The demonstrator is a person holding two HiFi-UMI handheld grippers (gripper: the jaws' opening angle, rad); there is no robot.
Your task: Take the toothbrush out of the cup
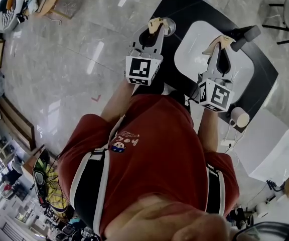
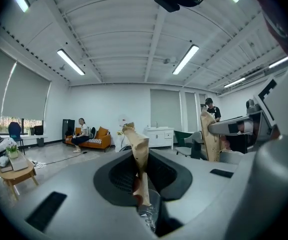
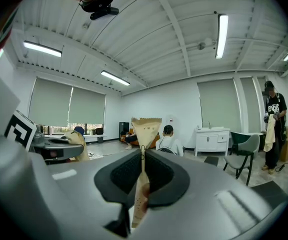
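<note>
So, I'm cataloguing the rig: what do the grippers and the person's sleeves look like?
The left gripper and right gripper are grey with tan fingers, each carrying a white cube of black square markers. The shirt is red, short-sleeved, under black white-edged straps.

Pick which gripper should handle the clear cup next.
Left. The left gripper has its jaws at the rim of the clear cup, and its own view shows something clear pinched between them. The right gripper hangs over the white tray, jaws together on nothing, farther from the cup.
</note>
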